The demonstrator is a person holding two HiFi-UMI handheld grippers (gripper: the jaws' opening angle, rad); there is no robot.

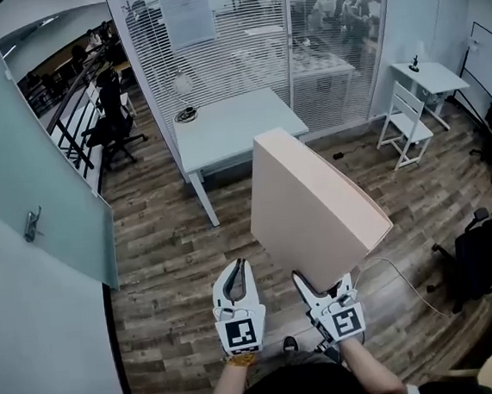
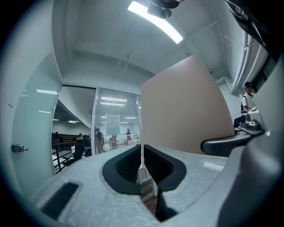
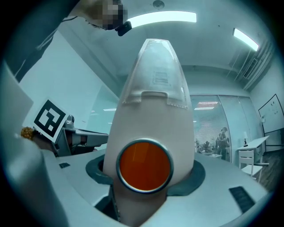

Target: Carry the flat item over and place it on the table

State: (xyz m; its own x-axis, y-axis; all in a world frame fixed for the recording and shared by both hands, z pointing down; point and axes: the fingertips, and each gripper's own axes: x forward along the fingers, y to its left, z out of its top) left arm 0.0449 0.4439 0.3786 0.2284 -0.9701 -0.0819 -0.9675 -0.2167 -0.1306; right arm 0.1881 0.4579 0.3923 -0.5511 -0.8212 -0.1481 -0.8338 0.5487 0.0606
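The flat item [image 1: 312, 207] is a large pale beige panel. It stands on edge, tilted, above the wooden floor, and my right gripper [image 1: 327, 290] is shut on its lower edge. In the right gripper view the flat item [image 3: 153, 111] rises straight up from between the jaws, and a round orange disc [image 3: 144, 166] shows on its near edge. My left gripper [image 1: 234, 271] is shut with nothing in it, just left of the panel and apart from it. In the left gripper view the flat item [image 2: 182, 111] fills the upper right. The white table [image 1: 239, 123] stands ahead, beyond the panel.
A coiled cable [image 1: 185, 114] lies on the table's far left corner. A glass door [image 1: 32, 225] with a handle is on the left. A small white desk [image 1: 429, 77] and white chair [image 1: 405, 124] stand at the right. A black chair [image 1: 485, 255] and a floor cable [image 1: 401, 276] are near right.
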